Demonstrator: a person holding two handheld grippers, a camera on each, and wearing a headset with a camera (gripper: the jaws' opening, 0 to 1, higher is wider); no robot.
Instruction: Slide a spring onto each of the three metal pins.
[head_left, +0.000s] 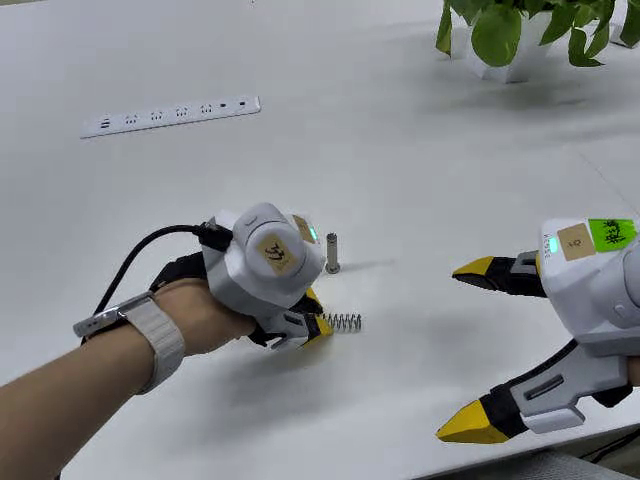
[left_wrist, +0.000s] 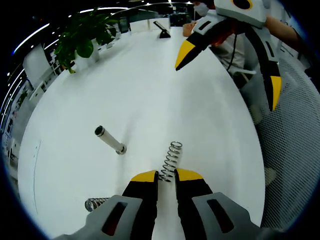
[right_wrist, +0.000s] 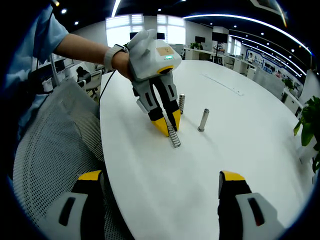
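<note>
A wide white bench (head_left: 400, 150) carries the work, with a potted green plant (head_left: 500, 30) at its far right corner and a white power strip (head_left: 172, 114) lying flat near the far left edge. The right tool (head_left: 468, 348) hangs over the near right side of the bench, its two yellow-tipped jaws spread wide apart with nothing between them, and it is well clear of the parts. The left tool (left_wrist: 167, 175), gripped by a hand (head_left: 200, 315) that wears a pale wristband (head_left: 150, 335), sits low over the middle of the bench with its jaws drawn almost together, pinching one end of a small steel spring (left_wrist: 170, 159). The rest of the coil sticks straight out past the yellow tips, and whether its free end touches the bench cannot be told. Just beyond the left tool a bare metal pin (head_left: 332, 252) stands upright on its base, near the spring but apart from it. In the right gripper view a second pin (right_wrist: 181, 102) stands upright behind the left tool with a coil already wound around its shaft.
</note>
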